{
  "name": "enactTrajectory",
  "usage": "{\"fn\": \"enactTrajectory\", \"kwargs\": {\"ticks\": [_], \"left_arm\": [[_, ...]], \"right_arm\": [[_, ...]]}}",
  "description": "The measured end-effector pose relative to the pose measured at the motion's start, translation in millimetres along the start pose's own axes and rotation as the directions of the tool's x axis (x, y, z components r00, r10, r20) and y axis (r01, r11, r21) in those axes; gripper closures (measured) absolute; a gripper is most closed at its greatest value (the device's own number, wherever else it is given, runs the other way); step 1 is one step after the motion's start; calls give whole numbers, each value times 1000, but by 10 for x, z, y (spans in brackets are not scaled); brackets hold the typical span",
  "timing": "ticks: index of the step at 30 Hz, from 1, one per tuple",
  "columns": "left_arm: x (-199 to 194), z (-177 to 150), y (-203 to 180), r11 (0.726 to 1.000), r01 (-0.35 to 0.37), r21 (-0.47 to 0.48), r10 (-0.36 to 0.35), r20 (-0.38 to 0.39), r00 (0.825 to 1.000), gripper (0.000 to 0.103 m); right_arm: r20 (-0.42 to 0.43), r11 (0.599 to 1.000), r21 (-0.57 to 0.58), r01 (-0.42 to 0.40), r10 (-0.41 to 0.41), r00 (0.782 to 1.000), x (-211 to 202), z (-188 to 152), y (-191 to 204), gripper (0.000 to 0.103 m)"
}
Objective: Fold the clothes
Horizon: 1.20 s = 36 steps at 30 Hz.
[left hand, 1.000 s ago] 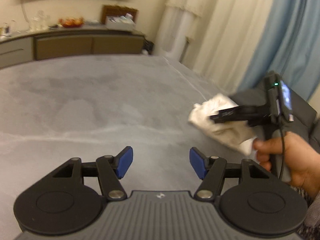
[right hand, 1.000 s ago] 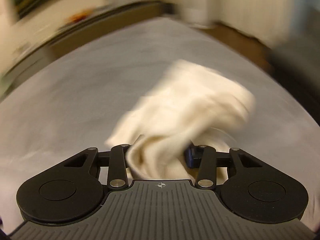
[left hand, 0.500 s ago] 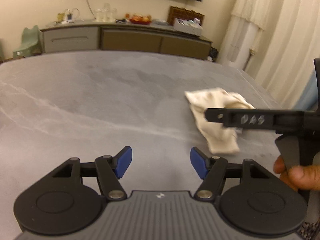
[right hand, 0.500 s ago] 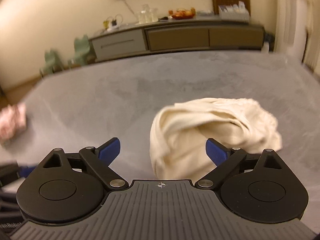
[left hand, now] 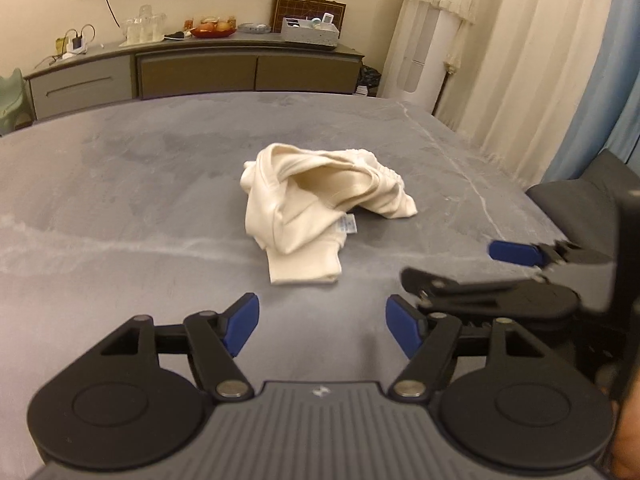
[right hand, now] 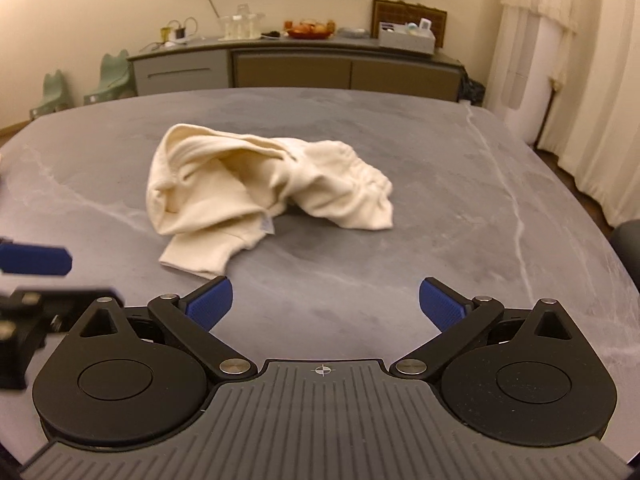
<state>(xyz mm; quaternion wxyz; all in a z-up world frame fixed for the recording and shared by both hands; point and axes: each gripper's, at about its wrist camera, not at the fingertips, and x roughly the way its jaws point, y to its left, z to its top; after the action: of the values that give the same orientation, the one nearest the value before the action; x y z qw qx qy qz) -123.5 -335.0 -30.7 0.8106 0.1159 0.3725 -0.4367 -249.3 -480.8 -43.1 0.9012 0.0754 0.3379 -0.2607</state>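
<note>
A crumpled cream garment (left hand: 316, 208) (right hand: 240, 192) lies in a heap on the grey marbled table (left hand: 120, 200) (right hand: 480, 220), a small white label showing at its near side. My left gripper (left hand: 322, 320) hovers just short of its near hem, jaws opening, nothing between them. My right gripper (right hand: 325, 300) sits back from the garment to its right, jaws opening wide and bare. In the left wrist view one of the right gripper's blue pads (left hand: 514, 253) shows at the right edge.
A long sideboard (left hand: 200, 68) (right hand: 296, 68) with bottles, a fruit bowl and a box runs along the back wall. Cream curtains (left hand: 520, 60) and a white tower unit (left hand: 416, 52) stand right. A dark chair (left hand: 580, 200) meets the table's right edge. Green stools (right hand: 112, 72) stand back left.
The right gripper, shut on the garment a second ago, has opened, let it drop to the table and pulled back. The left view has swung round to face the garment.
</note>
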Motion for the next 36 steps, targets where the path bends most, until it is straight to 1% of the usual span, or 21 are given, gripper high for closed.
{"fn": "enactTrajectory", "kwargs": {"ticks": [5,8,12,16,18,19,20,21,22,23,24,25,26,28,29,30,31,32,33,34,36], "left_arm": [[216,146,91,998,-63,-21,63,-8,998,32],[313,223,196,996,-80,-38,80,-12,997,32],[476,355,315,993,-113,-33,113,-11,994,30],[722,493,384,990,-139,1,139,-13,990,29],[859,550,395,989,-146,16,147,-10,989,28],[926,576,388,988,-149,31,149,-4,989,29],[991,602,382,987,-151,48,151,4,989,34],[1047,626,379,986,-150,72,149,14,989,44],[1099,652,378,985,-146,95,145,23,989,74],[1131,684,387,983,-145,116,142,32,989,92],[1120,724,402,976,-174,130,168,58,984,93],[1051,775,439,971,-202,129,190,102,976,94],[963,818,490,968,-221,120,204,141,969,94],[686,843,667,976,-209,57,196,179,964,94],[572,777,749,977,-211,39,202,171,964,94],[480,696,830,977,-210,25,204,149,967,92],[465,567,904,981,-191,31,188,79,979,88],[489,429,953,988,-140,60,141,-14,990,79],[483,313,987,992,-88,87,95,-84,992,78],[399,243,1003,993,-57,105,67,-97,993,78],[222,127,1036,990,2,139,14,-114,993,69]], "right_arm": [[-13,999,0,-32,32,999,76,-7,-22,2],[-15,999,-7,-44,44,999,131,15,-6,2],[-16,998,-5,-59,58,998,203,76,-42,1],[-1,999,-27,-41,41,999,407,339,-205,1],[11,998,-2,-59,59,998,546,492,-362,1],[4,997,16,-72,72,997,642,564,-440,1],[-5,997,29,-76,76,997,758,623,-509,1],[-13,996,41,-77,78,997,875,679,-574,2],[-26,996,47,-79,80,996,1001,722,-624,2],[-45,994,53,-99,101,994,1128,748,-657,6],[-65,991,60,-119,122,990,1256,774,-690,15],[-80,987,68,-145,151,985,1359,803,-712,21],[-75,976,78,-203,209,975,1356,846,-689,25],[-63,944,97,-317,323,944,1349,932,-642,49],[-56,922,106,-372,379,924,1346,975,-618,65],[-49,898,115,-425,433,900,1342,1018,-594,66],[-42,874,112,-473,479,877,1326,1060,-559,66],[-40,867,62,-495,498,866,1248,1097,-469,66],[-41,861,18,-509,509,860,1182,1128,-388,66],[-51,873,3,-488,487,872,1168,1134,-344,64],[-69,895,-24,-445,443,894,1143,1144,-265,40]]}}
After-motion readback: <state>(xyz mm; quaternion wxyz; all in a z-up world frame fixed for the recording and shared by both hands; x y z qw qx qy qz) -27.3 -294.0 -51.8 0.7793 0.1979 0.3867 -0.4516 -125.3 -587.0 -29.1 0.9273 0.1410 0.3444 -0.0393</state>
